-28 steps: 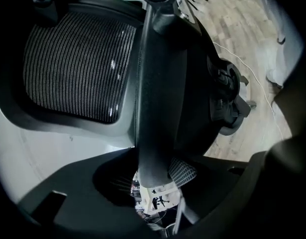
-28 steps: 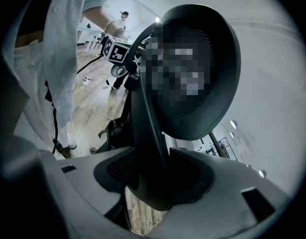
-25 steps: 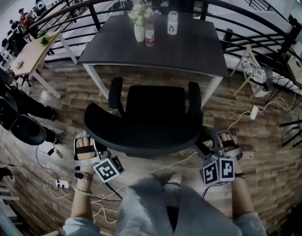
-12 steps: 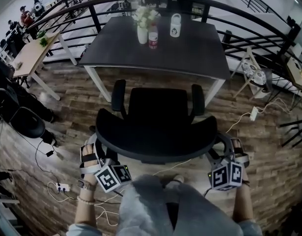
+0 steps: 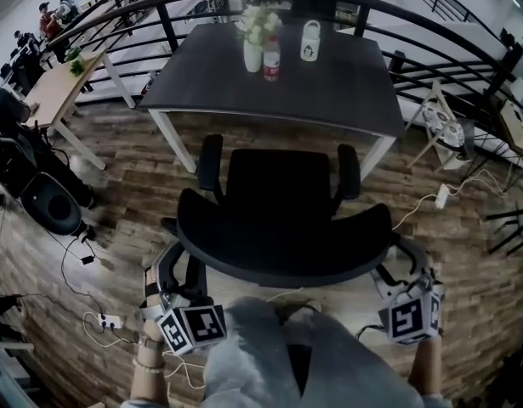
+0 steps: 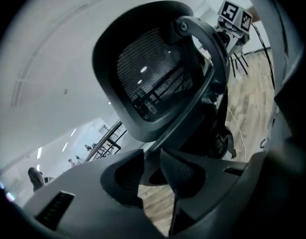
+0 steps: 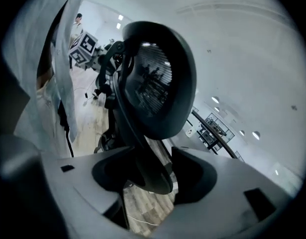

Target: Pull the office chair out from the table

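Observation:
The black office chair stands pulled back from the dark table (image 5: 329,83), its seat (image 5: 278,185) out from under the tabletop and its curved backrest (image 5: 282,245) close to my knees. My left gripper (image 5: 174,266) is at the backrest's left end. In the left gripper view the mesh backrest (image 6: 153,78) fills the frame, and the jaws of the left gripper (image 6: 152,158) are closing with its grey rim filling the narrow gap. My right gripper (image 5: 407,260) is at the right end. The jaws of the right gripper (image 7: 155,176) stand wide, shut on the thick rim of the backrest (image 7: 157,83).
A vase of flowers (image 5: 254,45), a red can (image 5: 271,65) and a white jug (image 5: 309,41) stand on the table's far side. Cables (image 5: 414,211) and a power strip (image 5: 108,320) lie on the wood floor. Another black chair (image 5: 48,211) is at left, a railing (image 5: 431,24) behind.
The chair has rolled toward me, away from the table. Both grippers came back with its backrest, and the left gripper has rolled about its own axis.

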Tool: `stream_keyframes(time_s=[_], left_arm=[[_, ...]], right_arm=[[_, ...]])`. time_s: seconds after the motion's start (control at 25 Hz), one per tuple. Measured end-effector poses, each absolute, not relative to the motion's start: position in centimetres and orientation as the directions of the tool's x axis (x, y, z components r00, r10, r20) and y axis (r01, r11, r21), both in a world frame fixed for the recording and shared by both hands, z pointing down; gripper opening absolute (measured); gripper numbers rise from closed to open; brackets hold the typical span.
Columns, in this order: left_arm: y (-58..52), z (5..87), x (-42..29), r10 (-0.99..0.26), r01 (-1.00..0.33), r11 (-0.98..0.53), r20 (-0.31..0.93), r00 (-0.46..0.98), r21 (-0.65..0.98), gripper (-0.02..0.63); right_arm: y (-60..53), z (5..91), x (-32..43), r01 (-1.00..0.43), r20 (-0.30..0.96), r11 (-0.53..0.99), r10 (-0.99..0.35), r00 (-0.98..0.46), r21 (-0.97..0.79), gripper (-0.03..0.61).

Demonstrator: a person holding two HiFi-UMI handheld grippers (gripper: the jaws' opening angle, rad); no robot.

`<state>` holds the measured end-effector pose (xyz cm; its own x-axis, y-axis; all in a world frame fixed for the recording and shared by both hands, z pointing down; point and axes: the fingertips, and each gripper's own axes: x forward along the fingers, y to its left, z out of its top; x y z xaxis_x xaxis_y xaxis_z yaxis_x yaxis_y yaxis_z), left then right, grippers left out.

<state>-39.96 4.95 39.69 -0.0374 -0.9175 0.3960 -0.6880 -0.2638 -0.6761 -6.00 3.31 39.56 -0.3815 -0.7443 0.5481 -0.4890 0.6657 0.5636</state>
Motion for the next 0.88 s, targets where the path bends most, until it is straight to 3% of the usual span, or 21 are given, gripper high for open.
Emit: stream_keyframes(time_s=[0.08,0.2,0.48,0.64,0.88], left_arm=[[5.0,38.4,-39.9,-0.939,-0.733,-0.213,0.343,-0.029,-0.646,0.012],[4.9,37.4,-39.0,-0.947,-0.768,-0.214,0.322,0.01,-0.604,0.012],[5.3,37.4,-35.6,-0.915,-0.871,-0.301,0.375,0.148,-0.389,0.011],[5.5,37.5,-34.5,-0.898,-0.896,-0.336,0.386,0.211,-0.291,0.011],[5.9,37.9,-32.9,-0.858,-0.901,-0.401,0.412,0.306,-0.167,0.011]], right_arm=[[3.4,38.7,-6.4,-0.54,0.516,0.655,-0.753,-0.408,0.529,0.236],[3.7,38.0,-7.0,-0.605,0.477,0.642,-0.763,-0.437,0.471,0.199],[4.5,35.8,-10.5,-0.752,0.337,0.624,-0.769,-0.542,0.215,0.014],[5.6,36.8,-13.2,-0.738,0.35,0.668,-0.717,-0.603,0.096,0.006],[5.4,37.6,-14.7,-0.779,0.357,0.622,-0.747,-0.56,0.08,0.006]])
